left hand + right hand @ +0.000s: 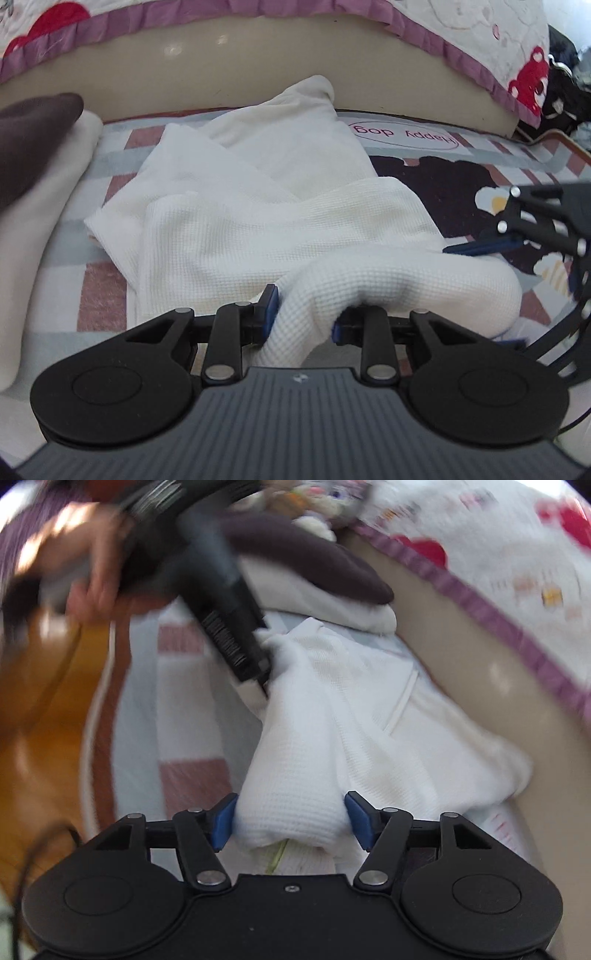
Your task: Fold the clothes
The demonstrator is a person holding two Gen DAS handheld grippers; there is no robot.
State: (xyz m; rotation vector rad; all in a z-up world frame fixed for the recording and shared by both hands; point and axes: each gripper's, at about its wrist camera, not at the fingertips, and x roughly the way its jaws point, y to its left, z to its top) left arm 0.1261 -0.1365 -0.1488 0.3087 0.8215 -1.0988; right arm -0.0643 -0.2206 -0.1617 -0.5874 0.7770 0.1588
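Observation:
A white waffle-knit garment [258,229] lies crumpled on a plaid mat [99,295]. My left gripper [303,319] is shut on a bunched ridge of its near edge, the blue pads pressing from both sides. In the right wrist view the same gripper [264,664] bites the cloth's far end, held by a person's hand [96,579]. My right gripper [290,823] stands open around a thick fold of the garment [332,716]; its blue pads flank the fold without squeezing it. One of its fingers [484,246] shows at the right of the left wrist view.
A pile of folded clothes, brown [33,140] over cream, sits beside the garment, also seen as the pile [314,572]. A beige ledge [221,74] under a purple-ruffled quilt [480,55] borders the mat's far side. Orange floor [37,738] lies beyond the mat's edge.

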